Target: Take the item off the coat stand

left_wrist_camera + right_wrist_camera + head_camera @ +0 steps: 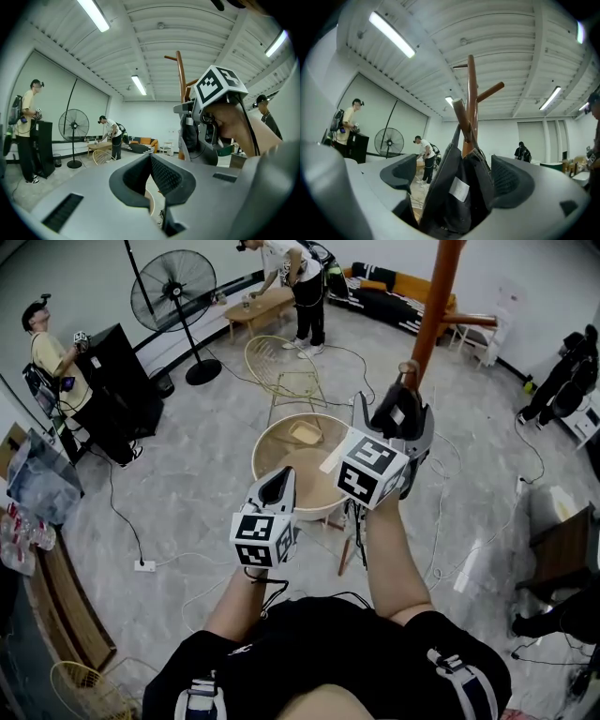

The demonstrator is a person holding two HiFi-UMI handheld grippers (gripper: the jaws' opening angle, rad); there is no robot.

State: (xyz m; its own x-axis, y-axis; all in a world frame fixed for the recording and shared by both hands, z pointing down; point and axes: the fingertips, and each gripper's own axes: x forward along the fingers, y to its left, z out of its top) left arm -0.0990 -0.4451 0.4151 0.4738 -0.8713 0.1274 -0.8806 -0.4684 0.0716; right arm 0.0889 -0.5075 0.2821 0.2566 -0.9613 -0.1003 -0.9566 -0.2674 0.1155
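Observation:
The brown wooden coat stand (437, 296) rises at the upper right of the head view. A dark grey bag (459, 187) with a white label hangs by its strap from a slanted peg (461, 117) of the stand (472, 89). My right gripper (457, 176) is raised to that peg; its jaws stand wide on either side of the bag, the left pad clearly apart from it. In the head view the right gripper (396, 409) hides most of the bag. My left gripper (278, 486) is lower and to the left, shut with nothing in it (151, 161).
Below the grippers stands a round wooden table (272, 451), with a wire chair (281, 371) behind it. A floor fan (173, 292), a black cabinet (117, 371) and a sofa (394, 292) line the room. Several people stand around. Cables lie on the floor.

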